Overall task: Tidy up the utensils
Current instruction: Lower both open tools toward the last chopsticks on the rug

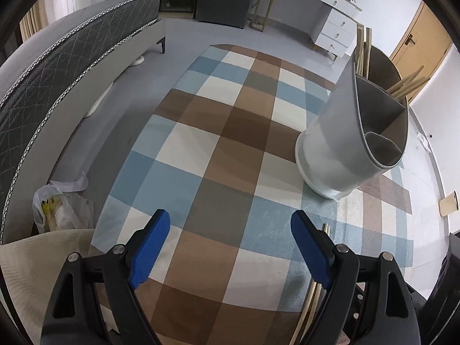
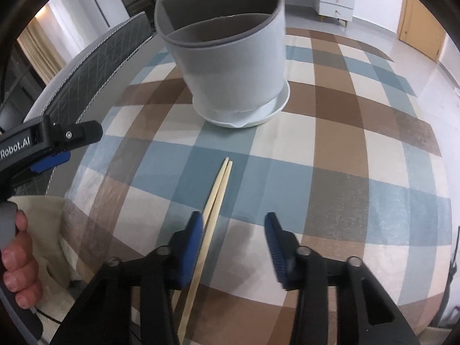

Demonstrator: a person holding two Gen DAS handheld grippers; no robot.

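In the left wrist view, the left gripper hangs over a checked tablecloth of blue, brown and cream squares, its blue-padded jaws spread wide with only cloth between them. The utensil holder, a pale grey divided caddy on a white saucer, stands well beyond and to the right of the gripper; wooden sticks poke out of its far compartment. Just behind the right-hand finger a pair of chopsticks lies on the cloth, mostly hidden by that finger and outside the jaws. A grey quilted sofa runs along the left, with a plastic bag on the floor beside it and a white drawer unit at the far wall. In the right wrist view, the right gripper points down at the same cloth, jaws partly open and holding nothing. The chopsticks lie side by side on the cloth, tips toward the holder, and pass just inside the left-hand pad; whether that pad touches them cannot be told, and the other pad stands clear of them. The holder sits straight beyond the chopstick tips, apart from them. At the left edge the other gripper enters, its black body lettered "Robot.AI", with a hand on its grey handle.
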